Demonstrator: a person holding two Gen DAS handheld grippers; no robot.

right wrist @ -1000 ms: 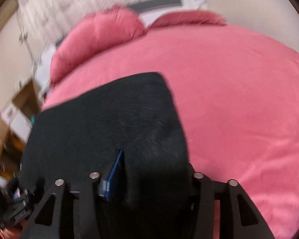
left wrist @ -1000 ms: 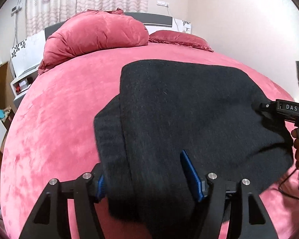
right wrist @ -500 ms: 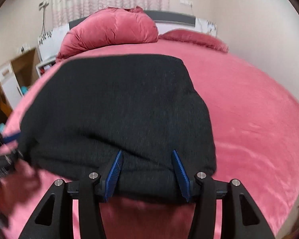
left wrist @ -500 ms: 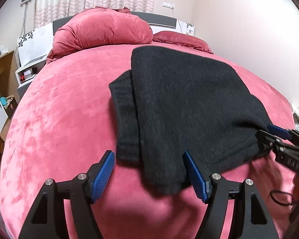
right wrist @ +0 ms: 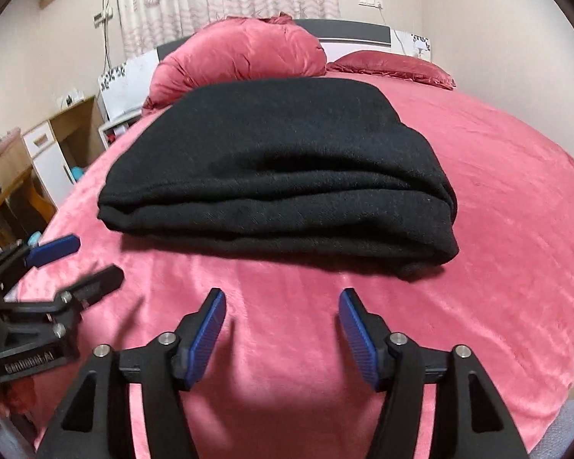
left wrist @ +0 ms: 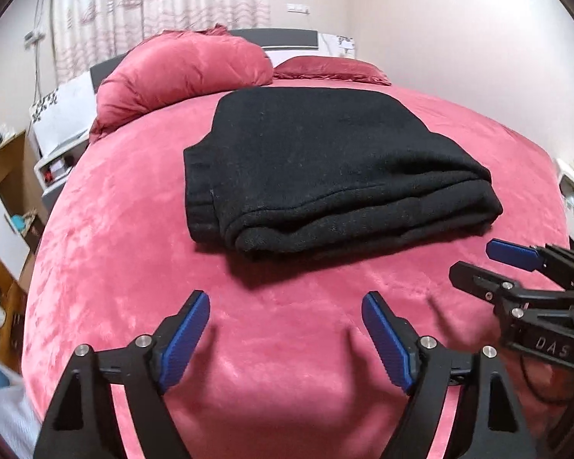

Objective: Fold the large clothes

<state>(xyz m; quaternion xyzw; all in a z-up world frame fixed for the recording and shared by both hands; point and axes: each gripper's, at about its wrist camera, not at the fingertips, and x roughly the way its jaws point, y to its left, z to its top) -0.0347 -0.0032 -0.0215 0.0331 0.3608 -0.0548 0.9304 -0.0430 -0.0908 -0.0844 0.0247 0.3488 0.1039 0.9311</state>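
- Black sweater (left wrist: 325,168) folded flat, long axis across the bed (left wrist: 114,267), thick fold toward the grippers.
- Left gripper (left wrist: 286,338) spread wide, holding nothing, near the sweater.
- Right gripper (right wrist: 282,331) likewise.

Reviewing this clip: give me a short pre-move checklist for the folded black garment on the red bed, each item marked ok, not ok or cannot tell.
1. Left claw open, holding nothing: ok.
2. Right claw open, holding nothing: ok.
3. Black knitted garment lies folded in layers on the red plush bed cover: ok.
4. Both claws apart from the garment: ok.
5. Fold edges aligned: not ok, a ribbed edge sticks out on the left.
6. Far edge tidy: cannot tell.
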